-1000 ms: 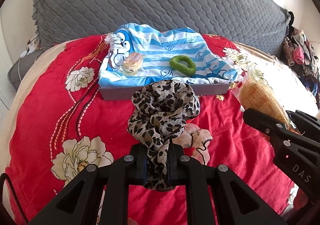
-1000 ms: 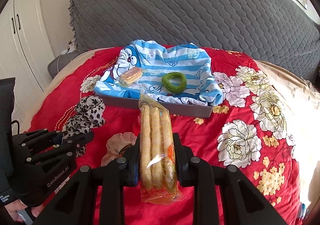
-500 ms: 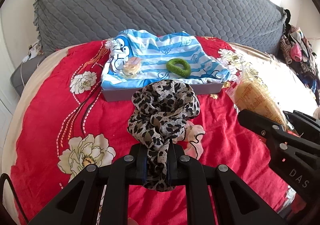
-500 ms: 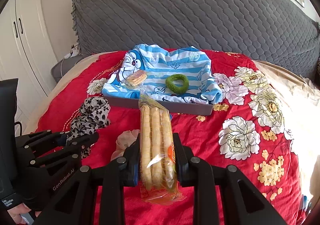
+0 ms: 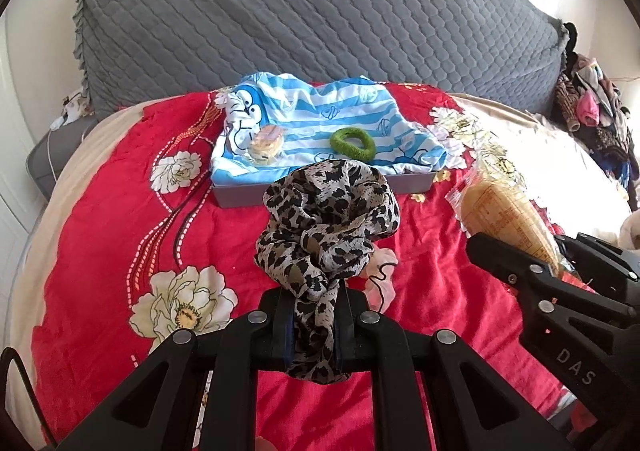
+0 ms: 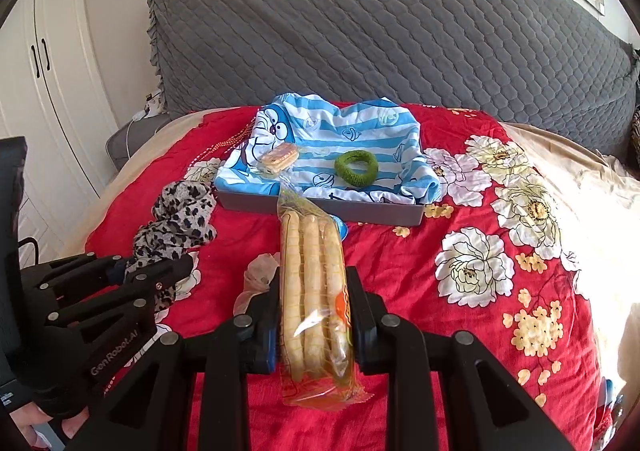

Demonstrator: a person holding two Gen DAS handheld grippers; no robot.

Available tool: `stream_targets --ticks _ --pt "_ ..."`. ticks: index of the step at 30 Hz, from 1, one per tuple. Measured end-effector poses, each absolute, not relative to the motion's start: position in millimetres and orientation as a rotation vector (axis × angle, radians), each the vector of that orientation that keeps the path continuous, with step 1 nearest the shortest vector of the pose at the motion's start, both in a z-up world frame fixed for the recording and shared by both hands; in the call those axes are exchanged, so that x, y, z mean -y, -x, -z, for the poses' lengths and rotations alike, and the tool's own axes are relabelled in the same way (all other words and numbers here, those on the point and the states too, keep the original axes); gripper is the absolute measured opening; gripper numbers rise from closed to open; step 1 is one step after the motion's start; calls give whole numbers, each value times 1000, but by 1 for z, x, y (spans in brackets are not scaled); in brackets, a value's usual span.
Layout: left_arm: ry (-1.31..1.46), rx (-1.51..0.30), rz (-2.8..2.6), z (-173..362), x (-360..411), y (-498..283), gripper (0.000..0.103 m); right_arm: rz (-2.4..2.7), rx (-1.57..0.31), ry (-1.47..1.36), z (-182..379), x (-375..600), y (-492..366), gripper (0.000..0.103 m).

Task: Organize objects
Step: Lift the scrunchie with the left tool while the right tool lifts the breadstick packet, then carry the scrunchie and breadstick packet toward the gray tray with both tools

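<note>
left tool (image 5: pixel 314 325): clamped on scarf (image 5: pixel 328 219); now higher off the bed (image 5: pixel 100 235)
right tool (image 6: pixel 314 325): clamped on snack pack (image 6: pixel 314 291); also raised
tray (image 6: pixel 320 207): 12 o'clock; looks further off now; ring (image 6: pixel 356 167) and biscuit (image 6: pixel 280 157) inside
guess: both lifted clear; drop-off next

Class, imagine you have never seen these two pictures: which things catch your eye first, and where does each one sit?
The leopard-print scrunchie is clamped in the left gripper, raised over the red floral bedspread. The right gripper is shut on a clear packet of biscuit sticks. Beyond both, a grey tray lined with blue striped cartoon cloth holds a green ring and a wrapped snack.
</note>
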State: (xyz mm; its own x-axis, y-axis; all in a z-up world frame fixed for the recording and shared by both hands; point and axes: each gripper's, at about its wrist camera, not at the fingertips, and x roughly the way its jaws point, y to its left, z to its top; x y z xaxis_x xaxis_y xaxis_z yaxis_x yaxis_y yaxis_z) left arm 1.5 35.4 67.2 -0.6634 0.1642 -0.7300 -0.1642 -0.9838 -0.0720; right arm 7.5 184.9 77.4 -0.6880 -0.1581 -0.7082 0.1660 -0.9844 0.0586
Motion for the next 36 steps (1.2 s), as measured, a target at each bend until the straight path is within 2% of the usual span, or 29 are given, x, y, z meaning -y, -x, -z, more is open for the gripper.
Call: stream_targets --ticks 36 --pt "1135 -15 -2706 -93 -37 -50 14 2765 -32 -1097 -95 -174 -55 27"
